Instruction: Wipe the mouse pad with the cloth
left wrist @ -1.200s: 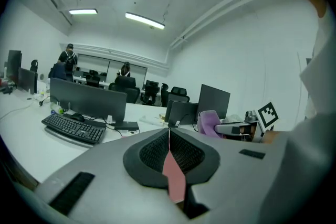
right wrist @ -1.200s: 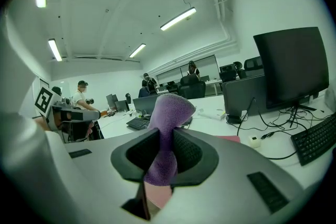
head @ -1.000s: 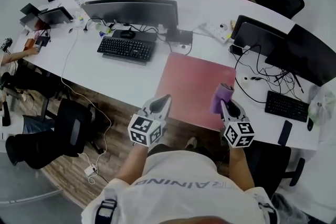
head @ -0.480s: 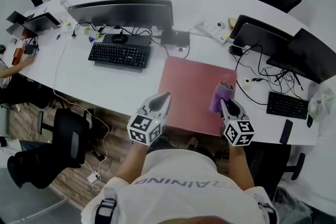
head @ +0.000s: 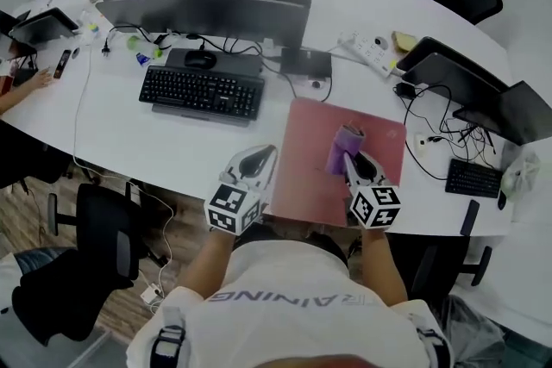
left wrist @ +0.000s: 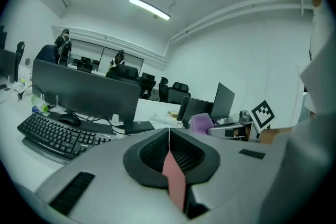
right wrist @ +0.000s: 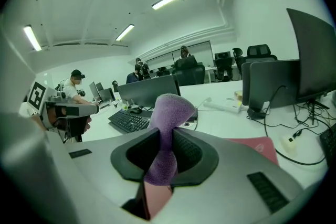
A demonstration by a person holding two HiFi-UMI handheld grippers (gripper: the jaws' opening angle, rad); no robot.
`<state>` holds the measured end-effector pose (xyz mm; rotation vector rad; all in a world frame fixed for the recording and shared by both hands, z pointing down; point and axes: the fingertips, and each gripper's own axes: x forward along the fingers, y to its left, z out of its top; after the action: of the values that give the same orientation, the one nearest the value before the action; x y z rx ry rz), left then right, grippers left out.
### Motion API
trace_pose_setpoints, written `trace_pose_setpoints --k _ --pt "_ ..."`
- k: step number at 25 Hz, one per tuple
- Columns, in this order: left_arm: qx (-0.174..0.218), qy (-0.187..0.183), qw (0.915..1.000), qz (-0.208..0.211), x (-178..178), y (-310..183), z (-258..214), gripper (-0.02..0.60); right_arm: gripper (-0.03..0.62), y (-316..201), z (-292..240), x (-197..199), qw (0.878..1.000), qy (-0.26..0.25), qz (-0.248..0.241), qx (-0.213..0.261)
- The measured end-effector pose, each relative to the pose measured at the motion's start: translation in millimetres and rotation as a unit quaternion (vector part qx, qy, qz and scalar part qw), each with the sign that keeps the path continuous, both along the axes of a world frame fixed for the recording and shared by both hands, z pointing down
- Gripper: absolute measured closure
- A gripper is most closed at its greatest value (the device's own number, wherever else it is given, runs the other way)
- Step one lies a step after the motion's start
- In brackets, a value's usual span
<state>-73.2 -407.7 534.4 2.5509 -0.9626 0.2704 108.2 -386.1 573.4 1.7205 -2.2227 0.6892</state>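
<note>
The only lettering that can be read is on the person's white shirt, bottom centre of the head view. Grey capitals run across it, and "AINING" can be made out; whatever comes before those 6 letters is lost in a fold. The 2 cubes on the left gripper and right gripper carry black-and-white square code patterns, not letters or numbers. The keys of the keyboard, upper left, are too small to read.
</note>
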Motion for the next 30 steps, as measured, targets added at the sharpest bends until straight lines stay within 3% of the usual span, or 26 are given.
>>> trace_pose_setpoints --k 7,14,22,30 --pt "-0.03 0.024 0.9989 -0.026 -50.8 -25.1 20.9 0.549 0.502 -62.7 52.0 -76.6 0.998 0.011 -0.047 -0.03" --pt "-0.051 0.008 0.9981 -0.035 -75.9 -27.8 47.2 0.549 0.502 -112.5 114.9 -120.8 0.993 0.033 -0.08 -0.078" --pt "-0.075 -0.002 0.9965 -0.038 -85.8 -25.5 64.4 0.549 0.502 -144.0 173.2 -115.8 0.985 0.062 -0.066 -0.147" --pt "-0.07 -0.027 0.9967 -0.03 -72.5 -18.0 62.7 0.549 0.503 -137.6 184.7 -80.3 0.983 0.07 -0.045 -0.166"
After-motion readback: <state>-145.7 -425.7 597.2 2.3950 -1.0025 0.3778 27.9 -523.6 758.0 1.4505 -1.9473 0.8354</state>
